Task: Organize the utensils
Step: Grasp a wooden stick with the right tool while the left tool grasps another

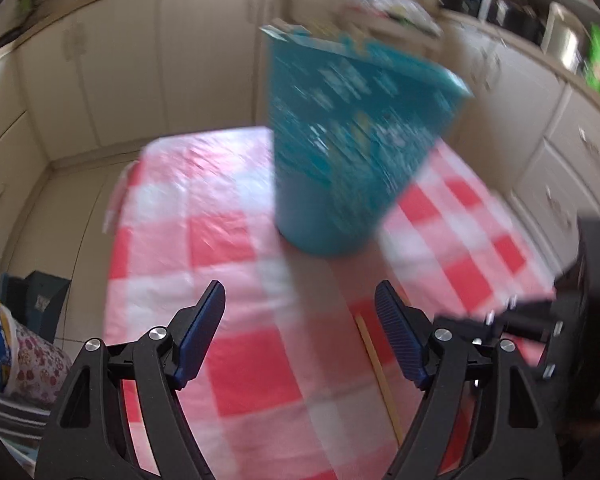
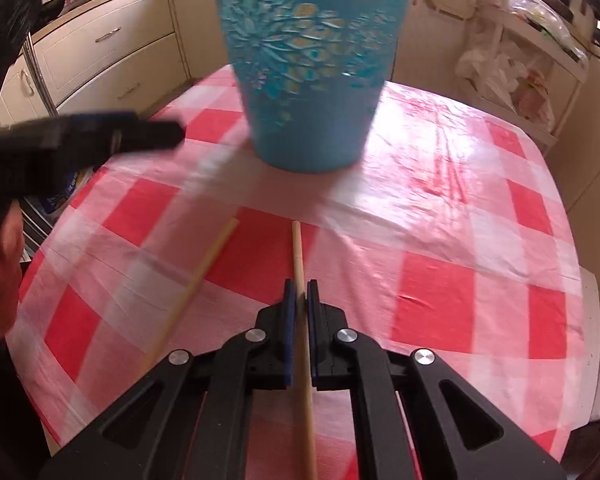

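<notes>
Clamping the light, stiff chopstick (image 2: pixel 299 256) mid-shaft near the blue cup (image 2: pixel 312 80), right tool (image 2: pixel 299 292) grips firmly; left tool (image 1: pixel 300 300) gapes empty.

Left gripper (image 1: pixel 300 300) jaws wide apart, nothing between them, over the red-checked cloth (image 1: pixel 236 248). Blue cup (image 1: pixel 340 140) stands far centre, blurred. One chopstick (image 1: pixel 380 372) lies near the right finger (image 1: pixel 400 336).

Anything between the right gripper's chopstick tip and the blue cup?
Nothing: in the right wrist view only bare checked tablecloth separates the chopstick from the blue cup.
</notes>
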Tool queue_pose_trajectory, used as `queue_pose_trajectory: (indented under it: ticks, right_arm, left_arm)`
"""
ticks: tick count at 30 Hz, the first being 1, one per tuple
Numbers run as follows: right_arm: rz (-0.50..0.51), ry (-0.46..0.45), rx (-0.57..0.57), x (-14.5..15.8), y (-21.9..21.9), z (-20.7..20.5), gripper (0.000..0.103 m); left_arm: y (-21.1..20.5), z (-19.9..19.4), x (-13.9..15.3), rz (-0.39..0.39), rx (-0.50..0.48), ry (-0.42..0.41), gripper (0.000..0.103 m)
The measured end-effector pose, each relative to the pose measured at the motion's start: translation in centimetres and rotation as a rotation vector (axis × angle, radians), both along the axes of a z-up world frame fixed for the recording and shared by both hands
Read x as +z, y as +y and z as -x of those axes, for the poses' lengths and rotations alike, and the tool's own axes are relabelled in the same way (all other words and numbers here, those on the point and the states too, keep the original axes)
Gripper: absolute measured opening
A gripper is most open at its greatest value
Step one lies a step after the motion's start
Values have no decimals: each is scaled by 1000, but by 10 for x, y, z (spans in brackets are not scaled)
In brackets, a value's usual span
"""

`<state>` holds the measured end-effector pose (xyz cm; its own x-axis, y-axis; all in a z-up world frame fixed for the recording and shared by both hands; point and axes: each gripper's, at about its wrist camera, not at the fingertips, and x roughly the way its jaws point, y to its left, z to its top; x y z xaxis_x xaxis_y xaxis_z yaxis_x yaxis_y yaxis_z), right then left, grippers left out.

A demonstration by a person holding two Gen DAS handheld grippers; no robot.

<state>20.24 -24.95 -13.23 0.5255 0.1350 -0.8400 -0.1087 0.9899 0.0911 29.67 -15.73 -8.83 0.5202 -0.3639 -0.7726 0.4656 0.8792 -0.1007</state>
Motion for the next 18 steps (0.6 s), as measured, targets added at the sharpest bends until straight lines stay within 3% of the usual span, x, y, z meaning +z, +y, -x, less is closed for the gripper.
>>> queue_pose_trajectory:
  ticks: [7, 11, 12, 14, 15, 18]
  right_arm:
    - [-45, -2, -25, -2, -12, 3, 7]
    - [-52, -16, -26, -1, -10, 0, 7]
    - [-47, -18, -25, -1, -10, 0, 7]
    - [-38, -14, -24, -1, -8, -1, 7]
    - [-37, -10, -25, -1, -7, -3, 7]
    - [-86, 19, -43, -1, -12, -5, 6]
  left_arm:
    - [-40, 19, -28, -143, -111, 35, 67]
    - [-42, 19, -39, -146, -122, 59, 59]
    - [-44, 21, -39, -152, -129, 47, 52]
    - [-47, 25, -39, -145, -169, 24, 28]
    - [-47, 25, -39, -138, -188, 22, 10]
    - [-50, 25, -39, -104, -271, 36, 5]
